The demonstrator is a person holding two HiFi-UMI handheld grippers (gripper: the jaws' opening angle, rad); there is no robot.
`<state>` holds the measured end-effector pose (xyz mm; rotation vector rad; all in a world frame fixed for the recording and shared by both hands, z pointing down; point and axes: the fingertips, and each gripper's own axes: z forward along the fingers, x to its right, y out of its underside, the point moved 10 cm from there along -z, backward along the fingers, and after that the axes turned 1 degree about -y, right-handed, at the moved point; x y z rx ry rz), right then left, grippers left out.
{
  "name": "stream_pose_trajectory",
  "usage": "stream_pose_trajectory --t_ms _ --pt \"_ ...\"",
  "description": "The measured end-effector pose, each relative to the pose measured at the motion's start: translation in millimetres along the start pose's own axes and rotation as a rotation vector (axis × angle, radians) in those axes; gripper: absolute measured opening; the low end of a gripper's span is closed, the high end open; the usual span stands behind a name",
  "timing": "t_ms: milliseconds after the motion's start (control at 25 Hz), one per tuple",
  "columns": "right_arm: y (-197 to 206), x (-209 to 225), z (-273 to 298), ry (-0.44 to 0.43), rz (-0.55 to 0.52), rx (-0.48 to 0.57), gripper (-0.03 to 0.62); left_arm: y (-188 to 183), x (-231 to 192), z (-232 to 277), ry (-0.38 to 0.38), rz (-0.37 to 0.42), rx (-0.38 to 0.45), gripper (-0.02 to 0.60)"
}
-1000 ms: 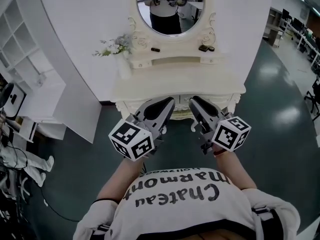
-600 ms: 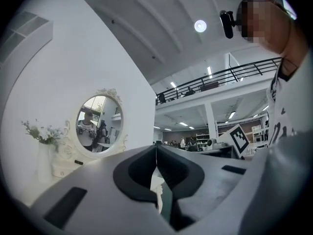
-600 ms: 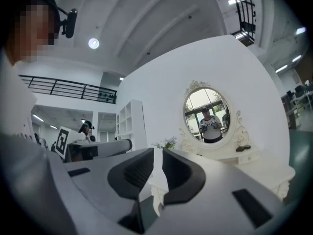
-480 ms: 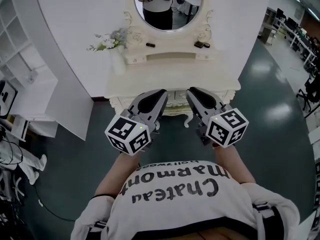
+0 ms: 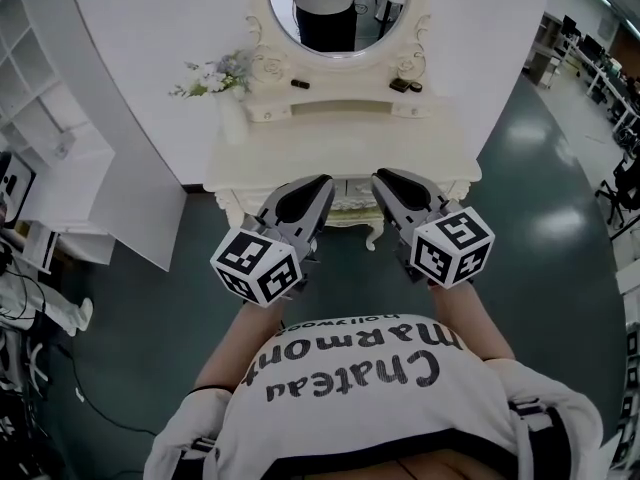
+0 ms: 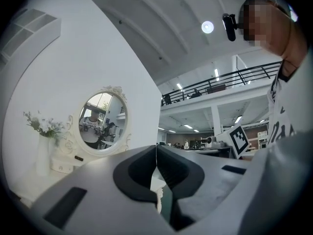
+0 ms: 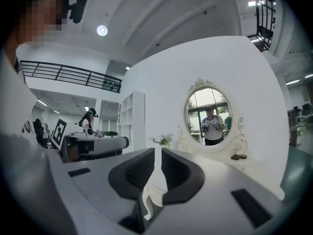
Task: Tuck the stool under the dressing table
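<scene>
Shirt print (image 5: 350, 368): "Chateau Marmont", upside down, near me.
Left claw (image 6: 156, 150): my jaws together, empty.
Right claw (image 7: 158, 154): narrow gap, empty.

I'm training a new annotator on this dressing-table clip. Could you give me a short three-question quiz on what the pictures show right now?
1. True or false: the left gripper holds something between its jaws.
2. In the head view, on which side of the cream carved dressing table does the white vase of pale flowers stand? A left; B right; C centre.
3. Which gripper's jaws stand slightly apart: the left one, or the right gripper?

Key
1. False: its jaws are together with nothing between them.
2. A.
3. The right gripper; a narrow gap shows, with nothing in it.
</scene>
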<state>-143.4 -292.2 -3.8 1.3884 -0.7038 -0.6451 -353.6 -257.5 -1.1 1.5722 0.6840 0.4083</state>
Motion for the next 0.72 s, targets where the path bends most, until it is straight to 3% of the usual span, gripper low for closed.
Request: stream_pose_trajectory --t_ms 720 --pt "16 21 -17 0.037 0.027 -0.032 0.057 16 16 18 0.021 -0.006 -0.04 0.023"
